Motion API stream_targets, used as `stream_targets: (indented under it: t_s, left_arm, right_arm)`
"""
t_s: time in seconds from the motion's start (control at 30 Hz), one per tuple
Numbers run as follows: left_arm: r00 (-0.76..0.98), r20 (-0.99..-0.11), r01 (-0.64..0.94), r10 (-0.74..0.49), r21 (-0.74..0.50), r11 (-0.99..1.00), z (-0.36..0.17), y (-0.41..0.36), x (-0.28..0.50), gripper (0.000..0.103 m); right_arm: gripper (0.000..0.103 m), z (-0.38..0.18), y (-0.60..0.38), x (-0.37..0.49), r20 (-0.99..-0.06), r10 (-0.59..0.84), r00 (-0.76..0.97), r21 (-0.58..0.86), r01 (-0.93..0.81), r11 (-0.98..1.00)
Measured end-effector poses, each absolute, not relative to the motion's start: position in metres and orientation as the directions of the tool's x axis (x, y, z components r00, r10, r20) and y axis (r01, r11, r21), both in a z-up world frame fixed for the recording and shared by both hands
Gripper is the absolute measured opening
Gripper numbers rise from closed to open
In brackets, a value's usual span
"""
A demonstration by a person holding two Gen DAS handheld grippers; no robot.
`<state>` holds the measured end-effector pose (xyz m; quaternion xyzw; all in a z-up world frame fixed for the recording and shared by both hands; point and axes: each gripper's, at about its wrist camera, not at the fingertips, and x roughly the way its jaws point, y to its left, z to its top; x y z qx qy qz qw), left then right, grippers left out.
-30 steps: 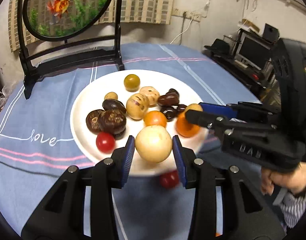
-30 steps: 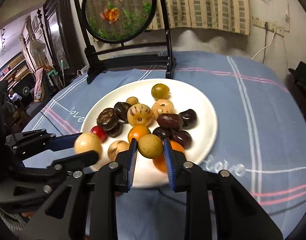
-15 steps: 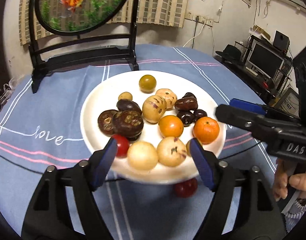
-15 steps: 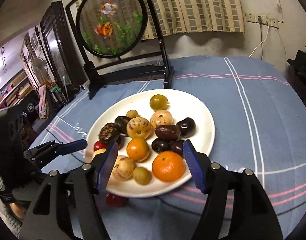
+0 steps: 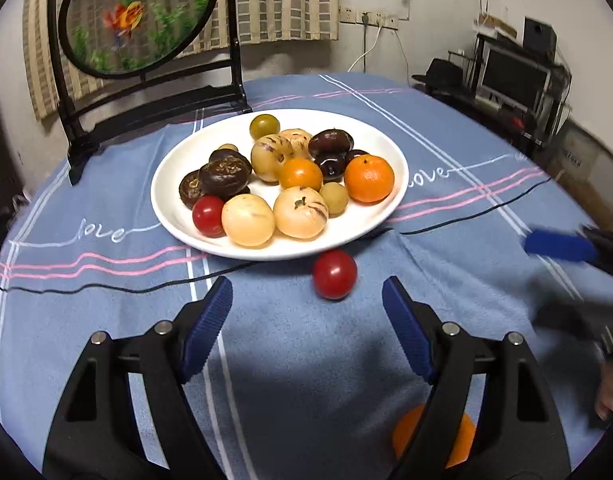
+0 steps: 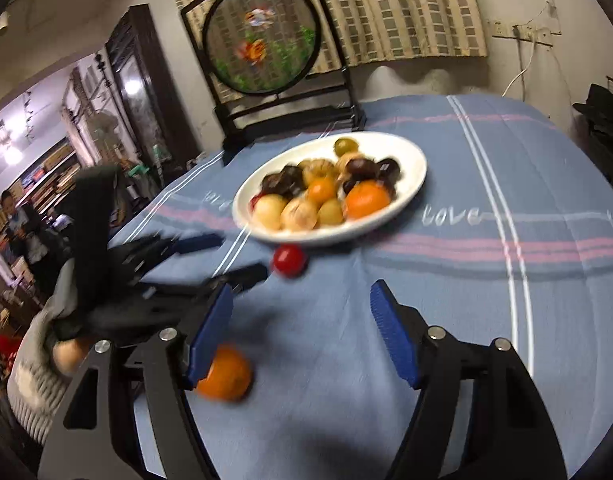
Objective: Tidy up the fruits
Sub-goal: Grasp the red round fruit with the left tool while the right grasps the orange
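Tomato lies just ahead of the empty, spread left claw: straddle it squarely, then squeeze gently.

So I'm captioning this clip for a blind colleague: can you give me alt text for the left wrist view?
A white plate heaped with mixed fruit sits on a blue tablecloth; one red cherry tomato lies loose on the cloth just in front of it. The left hand-held gripper hangs open and empty in the foreground, with an orange partly hidden behind its right finger.
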<state>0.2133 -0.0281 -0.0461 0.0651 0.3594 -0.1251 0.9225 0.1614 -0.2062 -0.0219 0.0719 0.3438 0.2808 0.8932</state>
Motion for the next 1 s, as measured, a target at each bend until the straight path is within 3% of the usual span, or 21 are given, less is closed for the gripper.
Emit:
stream_targets:
  t_s: [0.3, 0.5, 1.0]
  left_arm:
    - [0.696, -0.7, 0.244, -0.157, 0.026, 0.969, -0.057, -0.034, 0.235, 0.08]
    - [0.688, -0.713, 0.256, -0.135, 0.064, 0.965, -0.062, -0.047, 0.242, 0.085]
    - [0.69, -0.717, 0.268, -0.095, 0.132, 0.954, -0.064, -0.06, 0.239, 0.085]
  right_arm:
    - [0.072, -0.039, -0.156, 0.122, -0.675, 0.571, 0.468, 0.224, -0.608, 0.762]
    - [0.072, -0.053, -0.14, 0.135, -0.733, 0.544, 0.408, 0.249, -0.584, 0.773]
    - [0.072, -0.057, -0.12, 0.147, -0.766, 0.513, 0.388, 0.212, -0.6, 0.771]
